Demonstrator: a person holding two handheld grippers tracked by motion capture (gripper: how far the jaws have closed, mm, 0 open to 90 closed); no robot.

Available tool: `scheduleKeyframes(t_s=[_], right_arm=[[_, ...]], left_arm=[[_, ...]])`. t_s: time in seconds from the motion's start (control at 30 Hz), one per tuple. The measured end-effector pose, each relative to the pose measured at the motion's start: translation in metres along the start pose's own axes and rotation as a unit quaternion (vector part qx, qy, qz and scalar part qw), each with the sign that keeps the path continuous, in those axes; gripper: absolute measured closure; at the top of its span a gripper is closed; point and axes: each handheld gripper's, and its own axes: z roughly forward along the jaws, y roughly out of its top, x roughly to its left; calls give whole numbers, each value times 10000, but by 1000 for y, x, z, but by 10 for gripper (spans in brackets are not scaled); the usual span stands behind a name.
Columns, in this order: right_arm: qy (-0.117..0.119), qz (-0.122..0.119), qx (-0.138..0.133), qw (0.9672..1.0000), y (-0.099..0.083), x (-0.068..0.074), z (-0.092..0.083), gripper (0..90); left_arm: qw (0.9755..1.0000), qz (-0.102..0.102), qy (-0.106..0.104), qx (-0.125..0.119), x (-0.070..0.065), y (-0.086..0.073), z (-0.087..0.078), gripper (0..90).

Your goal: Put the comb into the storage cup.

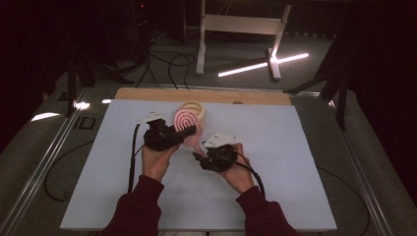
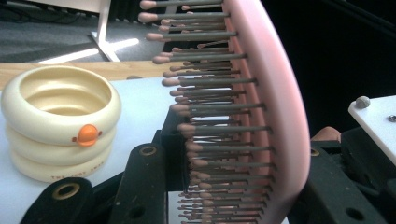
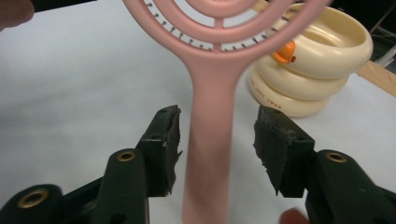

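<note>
Left gripper (image 1: 189, 131) is clamped on the head of a pink hairbrush (image 1: 189, 127); in the left gripper view its black jaws press the brush (image 2: 275, 116) from both sides, bristle side toward one jaw & smooth pink back toward the other, w/ rows of grey, pink-tipped bristles pointing left across the frame. Right gripper (image 1: 199, 153) is not gripping: in the right gripper view the jaws stand apart on either side of the brush handle (image 3: 210, 154), w/ a clear gap btwn each pad (image 3: 168, 140) and the handle, so nothing is pinched. Brush sits at the table's middle, held up off the white mat (image 1: 295, 162) btwn the two grippers, head toward the far side, handle pointing back at the person. Just behind the brush head stands a cream ringed cup (image 1: 192, 110), like three stacked rings, w/ a small orange knob on its side, seen in the left gripper view (image 2: 60, 121) & the right gripper view (image 3: 317, 60); it rests upright on the mat near its far edge. Both hands come in from the bottom of the high view, dark red sleeves at the wrists.
</note>
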Motion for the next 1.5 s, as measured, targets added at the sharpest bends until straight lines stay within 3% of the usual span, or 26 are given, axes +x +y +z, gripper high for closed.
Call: scheduleKeyframes(t_s=[0.37,0.8,1.07,1.23,1.5], right_arm=[[-46,238,-74,9997,-5,-7,-10,333],[-291,323,-53,9990,-23,-17,-31,259],[-531,528,-119,9971,-41,-29,-50,168],[-802,703,-176,9941,-49,-32,-58,94],[-839,915,-144,9922,-65,-36,-70,82]], left_arm=[[9999,15,93,-116,3,6,-5,641],[9995,1,178,-272,7,14,-10,642],[9991,33,232,-361,9,22,-11,642],[9988,67,282,-400,9,28,-12,642],[9982,101,355,-481,13,35,-17,642]])
